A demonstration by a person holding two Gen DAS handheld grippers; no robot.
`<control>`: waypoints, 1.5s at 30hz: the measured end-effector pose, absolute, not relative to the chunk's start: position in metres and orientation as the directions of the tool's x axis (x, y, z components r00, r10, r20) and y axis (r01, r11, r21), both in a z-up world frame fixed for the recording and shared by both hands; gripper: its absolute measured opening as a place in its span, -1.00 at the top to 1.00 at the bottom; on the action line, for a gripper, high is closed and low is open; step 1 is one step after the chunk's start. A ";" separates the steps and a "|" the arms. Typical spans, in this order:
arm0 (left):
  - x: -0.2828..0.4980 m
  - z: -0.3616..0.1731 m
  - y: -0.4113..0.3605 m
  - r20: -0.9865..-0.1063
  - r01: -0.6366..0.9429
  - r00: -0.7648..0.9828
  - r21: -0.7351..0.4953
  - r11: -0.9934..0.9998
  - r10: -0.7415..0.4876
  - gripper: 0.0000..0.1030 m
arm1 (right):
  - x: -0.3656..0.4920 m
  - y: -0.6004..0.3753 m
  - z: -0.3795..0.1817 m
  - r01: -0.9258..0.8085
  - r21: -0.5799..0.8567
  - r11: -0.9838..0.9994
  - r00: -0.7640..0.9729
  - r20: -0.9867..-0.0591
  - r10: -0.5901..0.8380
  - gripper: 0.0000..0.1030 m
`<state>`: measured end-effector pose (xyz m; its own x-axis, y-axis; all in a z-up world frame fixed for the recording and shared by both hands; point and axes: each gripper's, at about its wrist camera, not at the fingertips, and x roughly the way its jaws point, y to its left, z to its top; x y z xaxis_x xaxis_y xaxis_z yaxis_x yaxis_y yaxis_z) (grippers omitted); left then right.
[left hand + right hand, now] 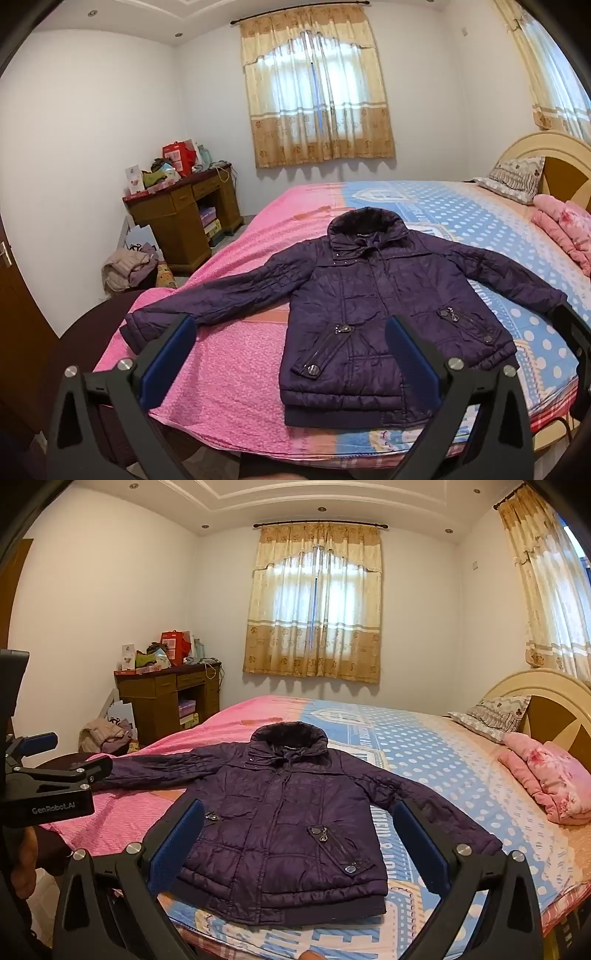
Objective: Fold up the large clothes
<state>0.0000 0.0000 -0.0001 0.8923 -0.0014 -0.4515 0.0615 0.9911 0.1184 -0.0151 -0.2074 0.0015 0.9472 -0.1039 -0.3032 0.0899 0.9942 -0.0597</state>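
A dark purple quilted jacket (369, 295) lies face up on the bed (229, 354), collar away from me, both sleeves spread out to the sides. In the right wrist view the same jacket (280, 823) fills the middle. My left gripper (290, 354) hangs open above the near edge of the bed, between the left sleeve and the hem, with nothing between its blue pads. My right gripper (299, 843) is also open, held over the jacket's lower half, and holds nothing. The left gripper (55, 753) shows at the left edge of the right wrist view.
The bed carries a pink and blue spread. A patterned pillow (491, 716) and a folded pink blanket (546, 775) lie by the headboard on the right. A cluttered wooden desk (184, 218) and a heap of clothes (129, 266) stand by the far left wall.
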 end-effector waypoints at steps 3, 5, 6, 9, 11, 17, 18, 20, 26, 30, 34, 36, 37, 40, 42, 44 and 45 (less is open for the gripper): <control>0.000 0.000 -0.001 -0.453 0.065 0.891 0.123 0.990 -0.002 -1.00 | -0.016 -0.207 0.001 0.096 -0.058 0.994 0.948 -0.299 -0.109 -0.98; 0.005 -0.002 -0.002 -0.466 0.070 0.885 0.117 0.991 -0.007 -1.00 | -0.016 -0.208 0.001 0.102 -0.061 0.993 0.947 -0.300 -0.116 -0.98; 0.007 -0.002 -0.003 -0.475 0.074 0.880 0.122 0.990 -0.007 -1.00 | -0.017 -0.208 0.001 0.105 -0.063 0.993 0.946 -0.302 -0.119 -0.98; 0.003 0.000 0.000 -0.456 0.067 0.890 0.113 0.991 -0.008 -1.00 | -0.018 -0.208 0.001 0.115 -0.064 0.991 0.944 -0.305 -0.129 -0.98; 0.004 0.000 0.000 -0.456 0.065 0.890 0.112 0.992 -0.006 -1.00 | -0.023 -0.210 0.003 0.120 -0.067 0.990 0.942 -0.307 -0.135 -0.98; 0.002 0.004 0.003 -0.456 0.068 0.890 0.109 0.992 -0.011 -1.00 | -0.018 -0.207 0.000 0.085 -0.059 0.995 0.946 -0.309 -0.100 -0.98; 0.002 0.004 0.003 -0.456 0.067 0.890 0.109 0.992 -0.010 -1.00 | -0.016 -0.205 -0.002 0.085 -0.059 0.995 0.946 -0.308 -0.099 -0.98; 0.002 0.006 0.004 -0.457 0.069 0.889 0.107 0.992 -0.013 -1.00 | -0.014 -0.203 -0.004 0.086 -0.059 0.995 0.945 -0.313 -0.100 -0.98; 0.003 0.003 0.002 -0.457 0.072 0.889 0.109 0.991 -0.014 -1.00 | -0.014 -0.201 -0.007 0.078 -0.062 0.995 0.943 -0.318 -0.093 -0.98; 0.003 0.001 0.000 -0.456 0.069 0.890 0.109 0.992 -0.012 -1.00 | -0.014 -0.202 -0.006 0.076 -0.059 0.995 0.942 -0.322 -0.091 -0.98; 0.003 0.002 -0.001 -0.456 0.068 0.890 0.098 0.993 -0.016 -1.00 | -0.014 -0.203 -0.006 0.076 -0.058 0.995 0.942 -0.324 -0.091 -0.98; 0.003 0.002 -0.002 -0.457 0.068 0.889 0.097 0.993 -0.017 -1.00 | -0.014 -0.203 -0.006 0.076 -0.057 0.995 0.942 -0.324 -0.091 -0.98; 0.003 0.002 -0.001 -0.457 0.068 0.889 0.097 0.993 -0.017 -1.00 | -0.014 -0.203 -0.006 0.076 -0.058 0.995 0.942 -0.325 -0.091 -0.98; 0.003 0.003 -0.001 -0.457 0.071 0.889 0.098 0.993 -0.019 -1.00 | -0.013 -0.202 -0.007 0.076 -0.059 0.995 0.941 -0.325 -0.091 -0.98; 0.003 0.003 -0.001 -0.457 0.070 0.889 0.095 0.993 -0.019 -1.00 | -0.013 -0.202 -0.008 0.077 -0.059 0.995 0.941 -0.325 -0.092 -0.98; 0.003 0.003 -0.002 -0.457 0.069 0.889 0.094 0.993 -0.018 -1.00 | -0.013 -0.202 -0.007 0.076 -0.059 0.995 0.941 -0.325 -0.092 -0.98; 0.003 0.003 -0.002 -0.457 0.069 0.889 0.094 0.993 -0.018 -1.00 | -0.013 -0.202 -0.007 0.076 -0.059 0.995 0.941 -0.325 -0.091 -0.98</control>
